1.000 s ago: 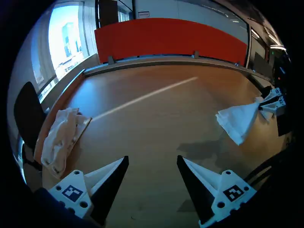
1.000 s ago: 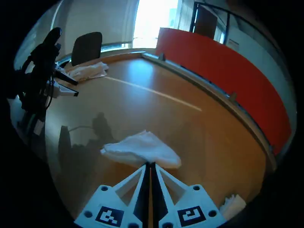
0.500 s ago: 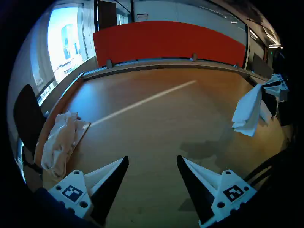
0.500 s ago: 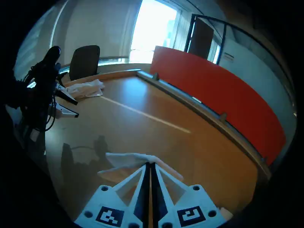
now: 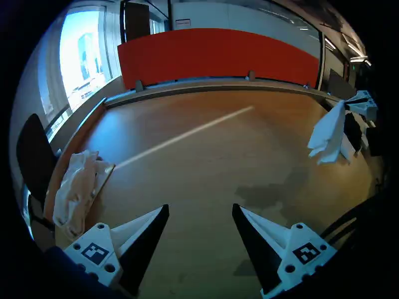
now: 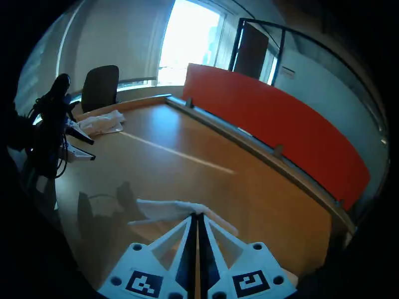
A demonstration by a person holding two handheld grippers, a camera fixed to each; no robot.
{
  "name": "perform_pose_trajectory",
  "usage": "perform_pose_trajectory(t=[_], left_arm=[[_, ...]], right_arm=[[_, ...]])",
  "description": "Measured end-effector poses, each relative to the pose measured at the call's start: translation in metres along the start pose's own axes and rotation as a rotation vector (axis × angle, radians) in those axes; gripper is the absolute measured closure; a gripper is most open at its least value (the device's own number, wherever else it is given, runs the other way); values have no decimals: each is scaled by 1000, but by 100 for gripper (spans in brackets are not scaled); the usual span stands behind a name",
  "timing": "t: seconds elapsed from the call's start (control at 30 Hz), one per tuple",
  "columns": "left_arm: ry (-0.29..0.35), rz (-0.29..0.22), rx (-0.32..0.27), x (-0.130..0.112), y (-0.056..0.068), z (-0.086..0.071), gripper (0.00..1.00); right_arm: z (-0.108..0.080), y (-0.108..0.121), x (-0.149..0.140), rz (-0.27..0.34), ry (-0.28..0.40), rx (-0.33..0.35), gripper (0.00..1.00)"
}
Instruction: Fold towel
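Note:
A white towel (image 5: 326, 133) hangs in the air at the right of the left gripper view, pinched at its top by my right gripper (image 5: 362, 102). In the right gripper view the same towel (image 6: 172, 210) spreads out just ahead of my right gripper (image 6: 197, 217), whose fingers are shut on its edge. My left gripper (image 5: 199, 219) stands open low over the wooden table (image 5: 199, 149), holding nothing. It also appears far left in the right gripper view as the left gripper (image 6: 80, 145), held by a hand.
A heap of crumpled towels (image 5: 75, 187) lies on a board at the table's left edge, seen as a heap (image 6: 102, 122) in the right gripper view. A black chair (image 6: 99, 88) stands behind it. A red partition (image 5: 219, 52) lines the table's far side.
My right gripper has risen with the towel, which has left the table and now hangs down. My left gripper has stayed open and nearly still.

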State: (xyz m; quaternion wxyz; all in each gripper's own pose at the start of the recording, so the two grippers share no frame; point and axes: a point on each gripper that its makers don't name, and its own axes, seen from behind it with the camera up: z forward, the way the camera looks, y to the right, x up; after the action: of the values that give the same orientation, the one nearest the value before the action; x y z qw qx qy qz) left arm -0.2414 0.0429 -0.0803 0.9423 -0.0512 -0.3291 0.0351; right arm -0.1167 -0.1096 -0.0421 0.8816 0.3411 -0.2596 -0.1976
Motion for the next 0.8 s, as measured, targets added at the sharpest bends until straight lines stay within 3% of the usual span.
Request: perform_pose_trajectory(t=[0.8], left_arm=[[-6,20,0,3,3,2,6]], right_arm=[[-40,108,-22,79,-20,-145,93]])
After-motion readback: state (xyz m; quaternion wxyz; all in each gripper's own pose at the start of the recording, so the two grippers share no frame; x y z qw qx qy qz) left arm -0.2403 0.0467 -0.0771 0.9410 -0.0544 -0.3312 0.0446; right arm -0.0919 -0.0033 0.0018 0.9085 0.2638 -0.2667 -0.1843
